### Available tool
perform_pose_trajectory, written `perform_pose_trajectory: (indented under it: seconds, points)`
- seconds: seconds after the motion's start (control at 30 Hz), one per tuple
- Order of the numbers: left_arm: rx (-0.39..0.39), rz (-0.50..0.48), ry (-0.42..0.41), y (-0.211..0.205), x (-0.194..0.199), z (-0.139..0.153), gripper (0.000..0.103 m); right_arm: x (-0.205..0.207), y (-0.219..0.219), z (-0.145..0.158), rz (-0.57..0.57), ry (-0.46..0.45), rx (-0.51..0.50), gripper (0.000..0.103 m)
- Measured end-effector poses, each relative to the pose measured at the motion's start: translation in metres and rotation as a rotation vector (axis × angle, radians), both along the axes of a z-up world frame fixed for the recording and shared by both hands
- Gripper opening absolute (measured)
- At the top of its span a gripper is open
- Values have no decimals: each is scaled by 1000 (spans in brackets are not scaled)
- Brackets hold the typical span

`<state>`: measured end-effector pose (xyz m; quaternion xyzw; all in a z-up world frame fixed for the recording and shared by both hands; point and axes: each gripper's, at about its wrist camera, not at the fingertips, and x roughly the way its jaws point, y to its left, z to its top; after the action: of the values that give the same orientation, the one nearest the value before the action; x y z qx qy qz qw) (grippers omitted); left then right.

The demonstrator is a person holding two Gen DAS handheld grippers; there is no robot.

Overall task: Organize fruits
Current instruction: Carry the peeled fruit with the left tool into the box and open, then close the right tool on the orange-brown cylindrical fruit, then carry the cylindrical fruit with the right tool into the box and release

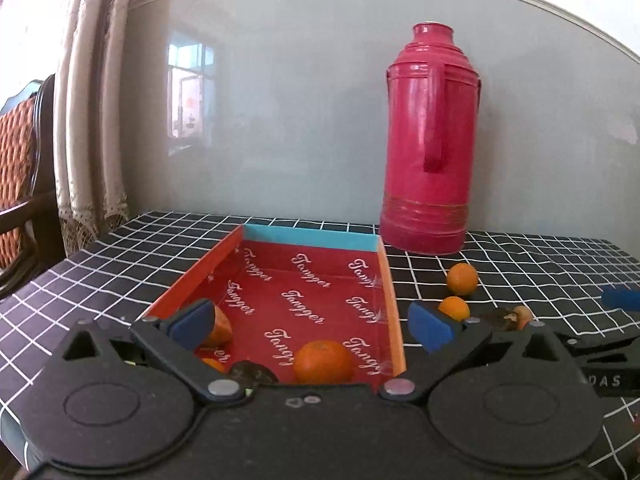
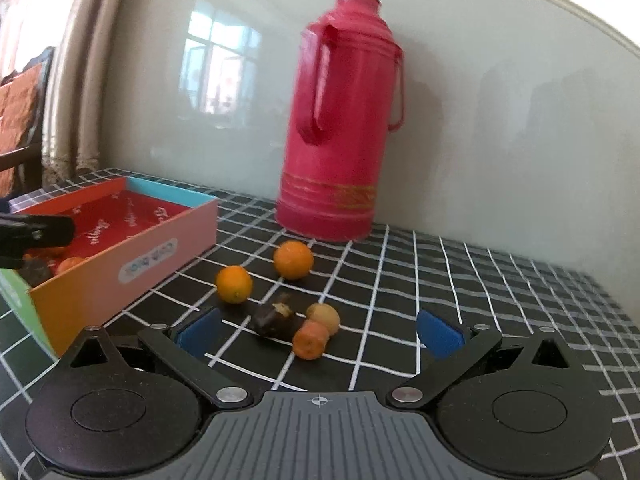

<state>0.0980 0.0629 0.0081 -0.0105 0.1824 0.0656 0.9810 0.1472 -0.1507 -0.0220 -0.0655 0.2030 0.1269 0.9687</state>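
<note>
A red-lined cardboard box (image 1: 280, 240) lies on the checked cloth; it also shows in the right wrist view (image 2: 168, 240). In it lie an orange (image 1: 324, 362), a second orange (image 1: 218, 328) behind my left pad and a dark fruit (image 1: 252, 374). My left gripper (image 1: 312, 322) is open above the box's near end, empty. My right gripper (image 2: 320, 334) is open, empty, just above loose fruit on the cloth: two oranges (image 2: 234, 284) (image 2: 293, 259), a dark fruit (image 2: 276, 318), a small orange (image 2: 310, 340) and a yellowish fruit (image 2: 324, 316).
A tall red thermos (image 1: 430, 140) stands behind the box against the grey wall; it also shows in the right wrist view (image 2: 340, 128). A curtain (image 1: 92, 100) and a chair (image 1: 20, 168) are at the left past the table's edge.
</note>
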Motion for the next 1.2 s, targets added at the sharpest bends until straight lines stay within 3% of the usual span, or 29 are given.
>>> perform_pose_trajectory:
  seconds: [0.1,0.13,0.2,0.33,0.5,0.83,0.9,1.2]
  points:
    - [2,-4,-2,2,0,0,97,10,-1,-3,-20,49,29,102]
    - [3,-8,-1,3,0,0,97,11,0,-3,-27,57,26,98]
    - [1,-9,0,5,-1,1,97,17,4,-7,-35,86,5,75]
    - [-11,0,-5,12,-2,1,97,26,5,-13,-34,136,6,70]
    - [-19,5,-5,19,-3,2,97,36,8,-17,-40,163,4,51]
    - [-24,15,2,29,-3,2,97,49,8,-19,-41,219,50,45]
    - [-27,16,1,31,-3,2,97,50,9,-18,-36,222,50,23]
    - [-40,36,-16,36,-5,4,97,42,2,-13,-42,196,71,23]
